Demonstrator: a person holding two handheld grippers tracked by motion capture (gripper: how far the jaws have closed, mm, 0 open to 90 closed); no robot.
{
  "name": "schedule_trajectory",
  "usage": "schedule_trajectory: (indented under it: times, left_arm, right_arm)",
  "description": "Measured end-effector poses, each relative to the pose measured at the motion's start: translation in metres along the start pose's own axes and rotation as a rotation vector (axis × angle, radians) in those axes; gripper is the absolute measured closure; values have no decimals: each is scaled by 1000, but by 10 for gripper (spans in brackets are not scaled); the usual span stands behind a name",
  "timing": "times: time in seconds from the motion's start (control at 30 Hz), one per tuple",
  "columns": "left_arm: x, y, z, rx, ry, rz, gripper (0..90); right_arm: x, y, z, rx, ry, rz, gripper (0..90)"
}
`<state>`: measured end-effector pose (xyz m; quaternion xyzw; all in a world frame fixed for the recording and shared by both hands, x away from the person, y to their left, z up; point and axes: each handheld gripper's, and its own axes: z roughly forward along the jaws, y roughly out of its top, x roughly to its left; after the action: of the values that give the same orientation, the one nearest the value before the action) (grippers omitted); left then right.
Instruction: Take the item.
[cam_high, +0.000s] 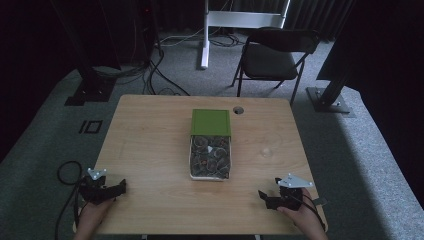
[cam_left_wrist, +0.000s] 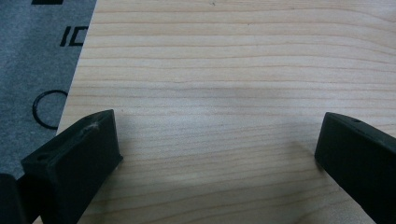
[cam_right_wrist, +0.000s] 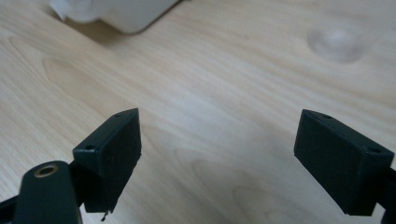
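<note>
A white box (cam_high: 210, 159) holding several small dark parts sits in the middle of the wooden table (cam_high: 150, 150), with its green lid (cam_high: 211, 122) lying just behind it. My left gripper (cam_high: 111, 189) rests at the table's front left corner, open, with bare wood between its jaws (cam_left_wrist: 219, 140). At the front right my right gripper (cam_high: 266, 197) is also open and holds nothing (cam_right_wrist: 219, 149). In the right gripper view the white box's corner (cam_right_wrist: 116, 14) appears at the top left, and a small clear dome (cam_right_wrist: 337, 43) lies on the wood at the upper right.
A cable hole (cam_high: 238, 110) is in the table's back edge. A black folding chair (cam_high: 275, 57) and a white stand (cam_high: 205, 35) are behind the table. Cables (cam_high: 67, 172) lie on the grey carpet at left. The clear dome (cam_high: 266, 152) sits right of the box.
</note>
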<state>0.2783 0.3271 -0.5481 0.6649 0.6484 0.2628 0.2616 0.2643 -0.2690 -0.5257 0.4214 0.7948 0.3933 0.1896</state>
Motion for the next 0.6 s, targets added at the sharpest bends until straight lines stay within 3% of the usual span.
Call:
schedule_trajectory:
  times: [0.6]
  left_arm:
    - [0, 0, 0, 0, 0, 0, 3]
  right_arm:
    - [4, 40, -8, -82, 26, -43, 154]
